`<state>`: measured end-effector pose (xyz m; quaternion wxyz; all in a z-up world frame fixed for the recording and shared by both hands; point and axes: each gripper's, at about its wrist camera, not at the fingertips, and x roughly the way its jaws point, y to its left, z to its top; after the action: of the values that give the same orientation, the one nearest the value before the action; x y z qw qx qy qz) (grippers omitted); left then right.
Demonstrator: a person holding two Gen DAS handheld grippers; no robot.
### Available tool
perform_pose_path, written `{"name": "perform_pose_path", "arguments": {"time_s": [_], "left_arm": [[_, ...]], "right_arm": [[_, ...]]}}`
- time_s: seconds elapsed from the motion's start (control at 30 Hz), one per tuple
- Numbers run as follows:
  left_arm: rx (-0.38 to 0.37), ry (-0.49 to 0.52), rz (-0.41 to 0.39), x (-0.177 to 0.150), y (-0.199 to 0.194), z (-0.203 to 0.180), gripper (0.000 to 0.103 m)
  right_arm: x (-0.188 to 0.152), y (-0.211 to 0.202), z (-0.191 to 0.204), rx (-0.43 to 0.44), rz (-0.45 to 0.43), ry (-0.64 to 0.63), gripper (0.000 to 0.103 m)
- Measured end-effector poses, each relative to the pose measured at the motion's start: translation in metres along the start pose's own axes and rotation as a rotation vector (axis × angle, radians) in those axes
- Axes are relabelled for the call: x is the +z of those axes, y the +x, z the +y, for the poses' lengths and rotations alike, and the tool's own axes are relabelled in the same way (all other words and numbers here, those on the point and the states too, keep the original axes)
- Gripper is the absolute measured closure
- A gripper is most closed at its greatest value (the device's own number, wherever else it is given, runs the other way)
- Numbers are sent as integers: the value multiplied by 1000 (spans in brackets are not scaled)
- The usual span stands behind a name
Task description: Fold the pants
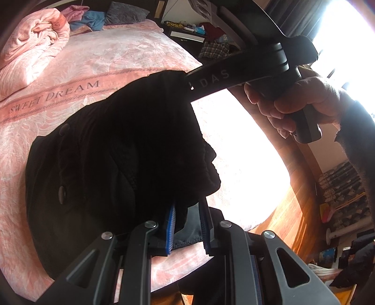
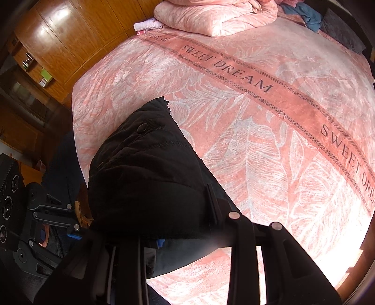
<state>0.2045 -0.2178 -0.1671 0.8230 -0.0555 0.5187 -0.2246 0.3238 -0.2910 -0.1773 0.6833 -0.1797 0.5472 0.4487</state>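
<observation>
Pink bedspread (image 2: 257, 145) underlies black pants (image 1: 112, 150) pinched between both grippers' fingers (image 1: 170, 223).

Bedspread (image 2: 269, 164) open ahead and right — clear passage. Folded duvet (image 2: 218, 16) blocks far end; black pants (image 2: 145, 169) bunched near-left.

In the left wrist view the pants (image 1: 112, 150) hang at the centre over the bedspread (image 1: 131, 58), bunched between the left gripper (image 1: 187, 225) at 6 o'clock. The right gripper (image 1: 234, 77) reaches in from 2 o'clock, touching the pants' upper edge, with a hand (image 1: 302, 103) on its handle at 3 o'clock. A rolled quilt (image 1: 30, 47) lies on the bed at 10 o'clock. In the right wrist view the wardrobe (image 2: 70, 40) stands beyond the bed at 10 o'clock.
</observation>
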Motion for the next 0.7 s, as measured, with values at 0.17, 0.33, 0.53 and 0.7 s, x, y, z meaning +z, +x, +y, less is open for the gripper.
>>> {"name": "perform_pose_path", "arguments": {"time_s": [0.17,0.33,0.53,0.7], "left_arm": [[-5,5,35,1,16,2,84],[-5,15,69,-1,34,2,84],[-7,18,115,-1,55,7,84],[-17,28,155,0,76,16,84]], "right_arm": [[-9,10,-9,0,1,3,75],[-19,21,-18,-7,1,4,75],[-32,38,-29,-22,1,13,72],[-47,53,-44,-22,-9,84,71]]}}
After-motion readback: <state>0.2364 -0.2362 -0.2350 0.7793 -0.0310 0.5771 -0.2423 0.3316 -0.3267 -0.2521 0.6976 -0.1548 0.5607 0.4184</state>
